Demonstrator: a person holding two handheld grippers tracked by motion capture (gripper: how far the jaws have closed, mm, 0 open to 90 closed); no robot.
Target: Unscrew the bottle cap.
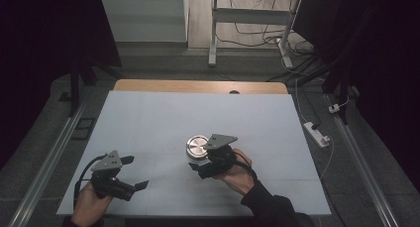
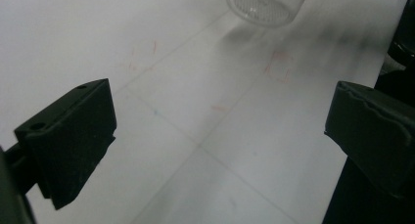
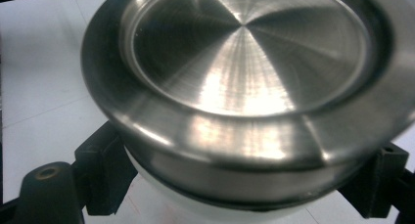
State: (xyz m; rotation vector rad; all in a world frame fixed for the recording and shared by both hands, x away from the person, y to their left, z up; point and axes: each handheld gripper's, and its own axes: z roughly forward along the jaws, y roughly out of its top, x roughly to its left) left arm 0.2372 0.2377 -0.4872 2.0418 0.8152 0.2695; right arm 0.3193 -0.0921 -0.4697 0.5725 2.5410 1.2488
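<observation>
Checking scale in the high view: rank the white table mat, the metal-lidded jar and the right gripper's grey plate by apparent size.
1. white table mat
2. metal-lidded jar and grey plate: look alike in size, so unranked; the plate also sits nearer the camera.

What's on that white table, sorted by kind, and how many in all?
Handheld grippers: 2, left gripper open, right gripper shut on the jar
Steel-lidded jar: 1
Total: 3
</observation>
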